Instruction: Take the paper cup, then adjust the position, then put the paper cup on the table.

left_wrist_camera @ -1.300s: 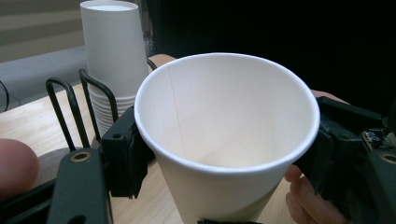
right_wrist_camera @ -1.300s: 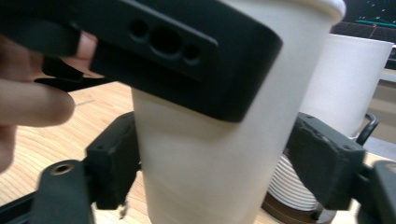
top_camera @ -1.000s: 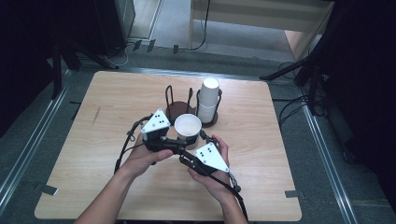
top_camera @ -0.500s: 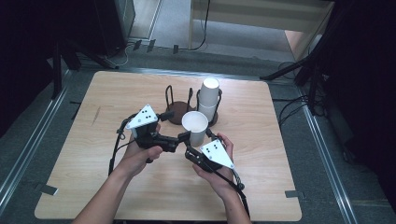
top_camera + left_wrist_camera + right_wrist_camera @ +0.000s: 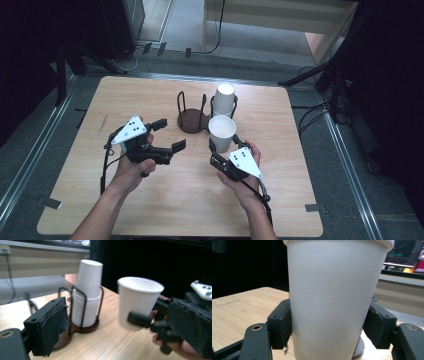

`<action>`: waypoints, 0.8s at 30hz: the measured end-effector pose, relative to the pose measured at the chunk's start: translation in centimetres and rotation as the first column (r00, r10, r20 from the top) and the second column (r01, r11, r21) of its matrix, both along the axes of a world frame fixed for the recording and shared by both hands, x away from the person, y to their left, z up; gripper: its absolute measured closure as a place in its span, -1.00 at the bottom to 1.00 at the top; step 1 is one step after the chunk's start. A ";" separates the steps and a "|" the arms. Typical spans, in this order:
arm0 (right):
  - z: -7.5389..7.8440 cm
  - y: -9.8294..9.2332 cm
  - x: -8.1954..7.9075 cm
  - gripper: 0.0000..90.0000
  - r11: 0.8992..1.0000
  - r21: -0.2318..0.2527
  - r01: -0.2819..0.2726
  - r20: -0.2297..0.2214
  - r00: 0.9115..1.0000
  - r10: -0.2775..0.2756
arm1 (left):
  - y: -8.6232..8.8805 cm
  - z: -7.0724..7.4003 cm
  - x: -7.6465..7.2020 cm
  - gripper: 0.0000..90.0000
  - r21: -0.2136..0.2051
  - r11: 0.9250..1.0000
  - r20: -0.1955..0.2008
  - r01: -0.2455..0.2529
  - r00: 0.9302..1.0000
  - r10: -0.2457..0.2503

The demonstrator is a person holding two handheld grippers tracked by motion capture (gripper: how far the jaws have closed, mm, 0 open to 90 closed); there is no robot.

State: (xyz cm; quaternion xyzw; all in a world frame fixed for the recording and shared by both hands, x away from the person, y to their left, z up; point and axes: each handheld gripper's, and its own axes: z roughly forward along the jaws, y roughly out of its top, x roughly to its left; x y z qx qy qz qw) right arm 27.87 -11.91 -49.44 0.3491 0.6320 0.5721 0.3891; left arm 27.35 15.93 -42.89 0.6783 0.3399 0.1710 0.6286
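Work in hand: pulling one white paper cup (image 5: pixel 222 133) free of the stack and carrying it off; judged about midway.
Single cup, place: upright, mouth up, lifted off the light wooden table (image 5: pixel 165 205), just in front of the dark wire cup holder (image 5: pixel 194 116) and apart from it.
Right gripper (image 5: pixel 217 149): jaws clamped on both sides of the cup's lower wall, pads pressing the paper in the right gripper view (image 5: pixel 329 302); cup carried by this gripper alone.
Left gripper (image 5: pixel 169 135): jaws just been opening, now spread wide with nothing between them; off to the left of the cup, well clear of it. In the left gripper view, padded jaws frame the cup (image 5: pixel 139 300) without touching.
Stack: remaining white cups, nested upside down (image 5: pixel 224 100), standing in the right ring of the holder; left ring empty.
Done, by the look of it: cup separated from the stack, handed fully to the right gripper, left gripper let go.
Left to do, as a judgement: setting the cup down on bare table, releasing; possibly more cups after.
Risk: thin paper wall, easily crushed by a tighter squeeze.
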 end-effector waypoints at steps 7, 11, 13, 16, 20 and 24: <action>0.5 -2.2 0.8 -0.32 0.998 0.018 0.057 0.029 0.998 -0.057 | 2.8 -1.0 -0.9 -0.91 -0.008 0.996 -0.003 -0.087 0.996 0.087; 0.5 -3.2 1.2 -0.32 0.996 0.030 0.085 0.026 0.996 -0.086 | 4.3 -1.7 -1.5 -0.91 -0.003 0.993 -0.013 -0.114 0.993 0.114; 0.5 -3.8 1.4 -0.32 0.994 0.035 0.100 0.027 0.995 -0.101 | 4.9 -2.1 -1.8 -0.91 0.000 0.992 -0.020 -0.129 0.991 0.129; 0.6 -4.7 1.8 -0.32 0.991 0.058 0.122 0.026 0.992 -0.124 | 5.9 -2.7 -2.3 -0.91 0.006 0.988 -0.021 -0.155 0.988 0.155; 0.6 -5.6 2.3 -0.32 0.987 0.065 0.144 0.033 0.989 -0.147 | 7.3 -3.6 -2.9 -0.92 0.017 0.981 -0.029 -0.192 0.981 0.192; 0.4 -6.8 2.9 -0.32 0.986 0.060 0.158 0.036 0.986 -0.160 | 9.1 -4.8 -3.6 -0.92 0.011 0.969 -0.045 -0.246 0.968 0.246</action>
